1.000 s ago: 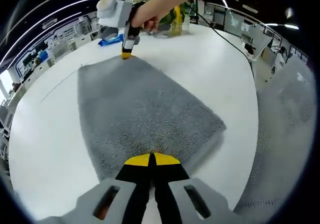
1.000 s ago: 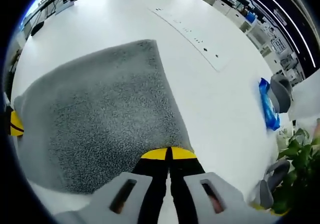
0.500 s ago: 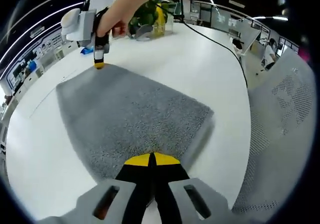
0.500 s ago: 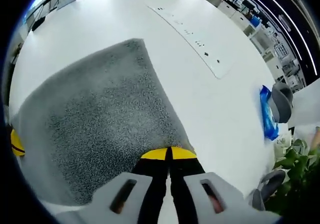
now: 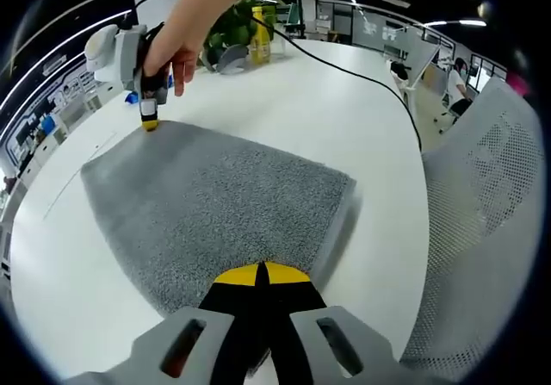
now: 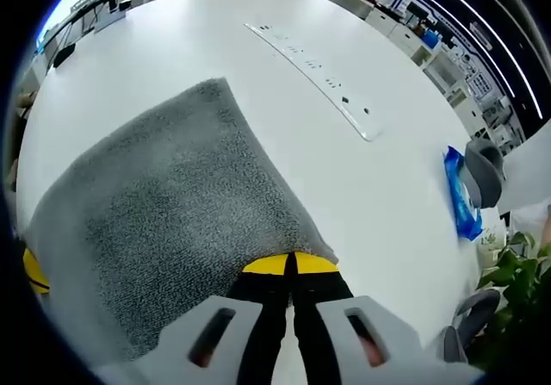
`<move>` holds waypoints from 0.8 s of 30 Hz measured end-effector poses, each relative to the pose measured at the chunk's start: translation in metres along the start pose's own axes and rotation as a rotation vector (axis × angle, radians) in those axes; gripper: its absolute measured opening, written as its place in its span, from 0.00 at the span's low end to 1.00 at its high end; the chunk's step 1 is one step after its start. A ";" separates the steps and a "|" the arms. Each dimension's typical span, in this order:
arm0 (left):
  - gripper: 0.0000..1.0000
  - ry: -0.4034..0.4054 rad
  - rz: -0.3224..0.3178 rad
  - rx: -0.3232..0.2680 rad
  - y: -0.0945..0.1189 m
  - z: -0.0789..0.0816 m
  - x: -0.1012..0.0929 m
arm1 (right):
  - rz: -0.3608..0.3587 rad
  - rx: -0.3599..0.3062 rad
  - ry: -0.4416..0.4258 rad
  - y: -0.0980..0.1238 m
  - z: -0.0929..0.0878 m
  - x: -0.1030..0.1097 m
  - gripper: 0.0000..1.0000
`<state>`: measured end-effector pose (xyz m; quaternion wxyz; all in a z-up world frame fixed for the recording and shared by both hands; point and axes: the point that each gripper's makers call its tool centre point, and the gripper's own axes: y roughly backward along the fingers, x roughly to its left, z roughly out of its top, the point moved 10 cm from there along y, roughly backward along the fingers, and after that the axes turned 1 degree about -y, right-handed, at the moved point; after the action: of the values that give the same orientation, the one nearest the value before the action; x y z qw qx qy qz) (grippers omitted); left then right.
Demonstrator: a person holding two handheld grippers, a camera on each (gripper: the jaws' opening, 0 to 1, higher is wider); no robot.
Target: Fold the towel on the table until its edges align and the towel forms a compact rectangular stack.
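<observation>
- a wide white table (image 5: 362, 135) sits in a large office-like room with ceiling light strips and desks in the distance; a grey mesh chair (image 5: 482, 230) stands just beside the table's edge in the left gripper view.
- a grey towel (image 5: 215, 208) lies spread on the table, its fluffy surface facing up; in the right gripper view the towel (image 6: 164, 213) runs from the near corner away toward the left.
- the left gripper (image 5: 261, 273) has its yellow-tipped jaws pressed together on the near edge of the towel, pinching the cloth.
- the right gripper (image 6: 291, 264) likewise has its yellow tips closed tight on a corner of the towel.
- in the left gripper view the right gripper (image 5: 149, 125) shows at the far corner of the towel, held by a hand (image 5: 176, 45), its yellow tip down on the cloth.
- at the lower left edge of the right gripper view a yellow tip of the left gripper (image 6: 34, 271) peeks in beside the towel.
- a black cable (image 5: 344, 66) trails across the table past the towel's far side.
- a green plant (image 5: 228, 27) and a yellow bottle (image 5: 258, 40) stand near the far end of the table, well apart from the towel.
- a blue packet (image 6: 461, 200) lies on the table beside a grey rounded object (image 6: 484, 174), and a long white strip (image 6: 310, 75) with dark marks lies flat beyond the towel.
</observation>
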<state>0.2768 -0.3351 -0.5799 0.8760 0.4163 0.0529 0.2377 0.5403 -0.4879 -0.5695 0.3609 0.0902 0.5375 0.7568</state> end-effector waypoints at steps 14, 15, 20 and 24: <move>0.01 0.014 0.001 -0.017 0.001 -0.002 0.001 | 0.095 -0.176 -0.184 0.058 -0.009 0.012 0.00; 0.01 0.011 0.000 -0.019 0.001 -0.002 0.001 | 0.098 -0.182 -0.182 0.069 -0.016 0.020 0.00; 0.01 -0.013 -0.007 -0.024 0.001 -0.002 0.001 | 0.098 -0.249 -0.179 0.104 -0.043 0.052 0.04; 0.01 -0.009 -0.015 -0.025 0.001 -0.003 0.002 | 0.127 -0.294 -0.227 0.129 -0.059 0.076 0.10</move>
<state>0.2771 -0.3320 -0.5807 0.8831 0.4059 0.0489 0.2301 0.3960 -0.5038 -0.4991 0.3798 0.1549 0.3703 0.8335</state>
